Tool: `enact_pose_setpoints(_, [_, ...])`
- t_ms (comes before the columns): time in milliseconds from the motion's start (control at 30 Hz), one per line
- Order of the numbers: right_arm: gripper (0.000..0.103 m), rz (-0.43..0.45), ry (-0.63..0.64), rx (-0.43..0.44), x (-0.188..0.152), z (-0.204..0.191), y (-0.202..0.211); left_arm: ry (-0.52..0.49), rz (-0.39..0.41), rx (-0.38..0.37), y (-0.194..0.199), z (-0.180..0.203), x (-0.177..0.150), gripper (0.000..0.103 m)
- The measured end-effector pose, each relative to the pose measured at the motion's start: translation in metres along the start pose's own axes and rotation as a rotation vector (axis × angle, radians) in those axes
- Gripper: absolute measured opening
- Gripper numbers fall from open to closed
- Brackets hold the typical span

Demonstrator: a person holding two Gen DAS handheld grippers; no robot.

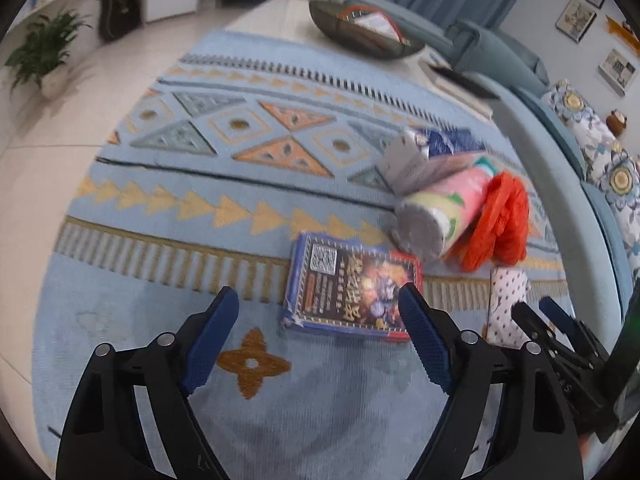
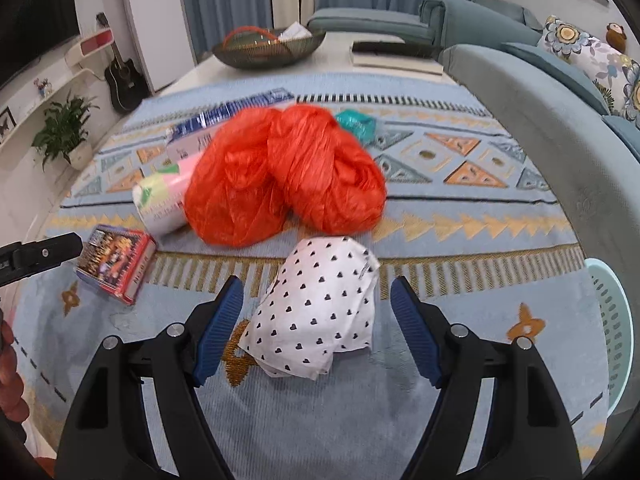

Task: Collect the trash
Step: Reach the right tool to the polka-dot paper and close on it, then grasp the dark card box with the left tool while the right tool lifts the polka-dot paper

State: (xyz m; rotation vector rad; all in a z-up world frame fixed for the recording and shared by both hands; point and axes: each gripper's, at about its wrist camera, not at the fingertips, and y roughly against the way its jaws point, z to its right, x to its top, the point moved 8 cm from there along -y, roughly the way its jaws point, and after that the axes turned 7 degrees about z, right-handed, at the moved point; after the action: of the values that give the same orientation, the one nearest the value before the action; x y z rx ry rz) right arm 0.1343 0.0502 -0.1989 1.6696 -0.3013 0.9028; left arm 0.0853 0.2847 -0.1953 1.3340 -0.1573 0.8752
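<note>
In the left wrist view, the left gripper (image 1: 320,312) hangs over the patterned blue rug (image 1: 160,200) with its 2 blue-padded fingers spread wide and nothing between them. The printed card box (image 1: 352,288) lies flat on the rug at 12 o'clock from the fingers, its near right corner just behind the right fingertip; whether they touch cannot be told. At 1 o'clock, beyond the box, a pastel cylindrical package (image 1: 436,208) lies on its side with a blue-and-grey wrapper (image 1: 436,152) behind it and a crumpled orange plastic bag (image 1: 500,220) against its right end. At 3 o'clock the right gripper (image 1: 552,320) shows beside a heart-print wad.

In the right wrist view, the box (image 2: 116,264) sits at 9 o'clock. The right gripper (image 2: 318,308) is also wide open, empty, and the white heart-print paper wad (image 2: 320,312) lies on the rug between its 2 fingers, clear of both pads. The orange bag (image 2: 284,172) bulks at 12 o'clock just behind the wad, with a small teal wrapper (image 2: 356,124) past it. A pale green perforated basket (image 2: 612,340) stands at 3 o'clock against the grey sofa arm (image 2: 560,128).
</note>
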Motion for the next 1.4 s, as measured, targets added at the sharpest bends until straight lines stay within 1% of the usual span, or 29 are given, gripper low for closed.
enact_pose_setpoints(33, [0.072, -0.011, 0.003, -0.009, -0.002, 0.000, -0.003, -0.006, -0.009, 0.009, -0.002, 0.000, -0.002, 0.068])
enact_pose_setpoints(100, [0.072, -0.034, 0.009, -0.016, -0.007, 0.001, -0.011, -0.011, -0.035, 0.005, -0.007, 0.001, -0.006, 0.067])
enact_pose_setpoints(167, [0.072, -0.045, 0.005, -0.015, -0.010, 0.002, -0.014, -0.005, -0.055, -0.034, -0.010, 0.005, -0.010, 0.061])
enact_pose_setpoints(200, [0.069, -0.046, 0.000, -0.017, -0.010, 0.004, -0.015, -0.007, -0.069, -0.063, -0.011, 0.008, -0.013, 0.056])
enact_pose_setpoints(233, [0.058, -0.051, -0.011, -0.007, -0.011, 0.007, -0.015, -0.021, -0.077, -0.076, -0.010, 0.012, -0.015, 0.049])
enact_pose_setpoints(267, [0.055, -0.055, -0.024, 0.004, -0.011, 0.008, -0.016, -0.044, -0.081, -0.086, -0.009, 0.017, -0.017, 0.045])
enact_pose_setpoints(300, [0.049, -0.054, -0.037, 0.008, -0.011, 0.011, -0.015, -0.072, -0.087, -0.100, -0.007, 0.022, -0.021, 0.042])
enact_pose_setpoints(333, [0.042, -0.047, -0.046, 0.003, -0.010, 0.016, -0.012, -0.096, -0.098, -0.126, -0.005, 0.028, -0.025, 0.042])
enact_pose_setpoints(367, [0.040, -0.041, -0.051, 0.001, -0.009, 0.018, -0.011, -0.118, -0.113, -0.156, -0.003, 0.035, -0.029, 0.042])
enact_pose_setpoints(400, [0.036, -0.031, -0.061, 0.003, -0.008, 0.022, -0.008, -0.159, -0.130, -0.198, 0.000, 0.047, -0.036, 0.042])
enact_pose_setpoints(433, [0.033, -0.026, -0.069, 0.004, -0.008, 0.024, -0.007, -0.193, -0.138, -0.212, 0.003, 0.054, -0.041, 0.042])
enact_pose_setpoints(467, [0.032, -0.021, -0.078, -0.001, -0.009, 0.028, -0.005, -0.240, -0.147, -0.227, 0.006, 0.064, -0.047, 0.042])
enact_pose_setpoints(500, [0.029, -0.018, -0.084, -0.006, -0.009, 0.031, -0.004, -0.306, -0.158, -0.258, 0.012, 0.079, -0.056, 0.042])
enact_pose_setpoints(567, [0.028, -0.011, -0.099, -0.016, -0.009, 0.037, -0.001, -0.369, -0.160, -0.303, 0.020, 0.094, -0.063, 0.044])
enact_pose_setpoints(633, [0.026, -0.005, -0.115, -0.034, -0.009, 0.045, 0.002, -0.428, -0.142, -0.327, 0.028, 0.108, -0.068, 0.045])
enact_pose_setpoints(667, [0.026, -0.003, -0.123, -0.039, -0.009, 0.048, 0.002, -0.438, -0.129, -0.331, 0.031, 0.111, -0.068, 0.047])
enact_pose_setpoints(700, [0.026, -0.002, -0.133, -0.042, -0.009, 0.051, 0.003, -0.433, -0.107, -0.328, 0.033, 0.112, -0.064, 0.050])
enact_pose_setpoints(767, [0.026, 0.004, -0.156, -0.035, -0.010, 0.056, 0.005, -0.403, -0.053, -0.293, 0.033, 0.103, -0.050, 0.058])
enact_pose_setpoints(833, [0.026, 0.006, -0.168, -0.028, -0.011, 0.058, 0.007, -0.361, 0.024, -0.181, 0.026, 0.086, -0.031, 0.082])
enact_pose_setpoints(867, [0.026, 0.004, -0.172, -0.022, -0.012, 0.058, 0.007, -0.349, 0.047, -0.148, 0.022, 0.079, -0.023, 0.084])
enact_pose_setpoints(900, [0.026, 0.002, -0.169, -0.019, -0.013, 0.057, 0.008, -0.331, 0.070, -0.110, 0.015, 0.070, -0.014, 0.084])
enact_pose_setpoints(933, [0.026, 0.001, -0.158, -0.019, -0.014, 0.056, 0.008, -0.316, 0.068, -0.102, 0.011, 0.065, -0.010, 0.084])
enact_pose_setpoints(967, [0.026, 0.001, -0.149, -0.020, -0.015, 0.055, 0.009, -0.293, 0.059, -0.103, 0.005, 0.062, -0.006, 0.084])
enact_pose_setpoints(1067, [0.026, 0.002, -0.141, -0.014, -0.017, 0.055, 0.011, -0.230, 0.014, -0.154, -0.007, 0.059, -0.007, 0.084])
enact_pose_setpoints(1133, [0.026, -0.001, -0.150, -0.008, -0.018, 0.055, 0.010, -0.239, -0.008, -0.142, -0.011, 0.058, -0.010, 0.084])
enact_pose_setpoints(1233, [0.026, -0.002, -0.152, -0.008, -0.018, 0.054, 0.010, -0.274, -0.005, -0.125, -0.014, 0.062, -0.014, 0.084])
enact_pose_setpoints(1333, [0.026, -0.003, -0.152, -0.006, -0.019, 0.054, 0.010, -0.280, -0.043, -0.149, -0.020, 0.068, -0.022, 0.083])
enact_pose_setpoints(1400, [0.026, -0.002, -0.157, -0.003, -0.019, 0.055, 0.011, -0.298, -0.070, -0.172, -0.023, 0.075, -0.029, 0.079])
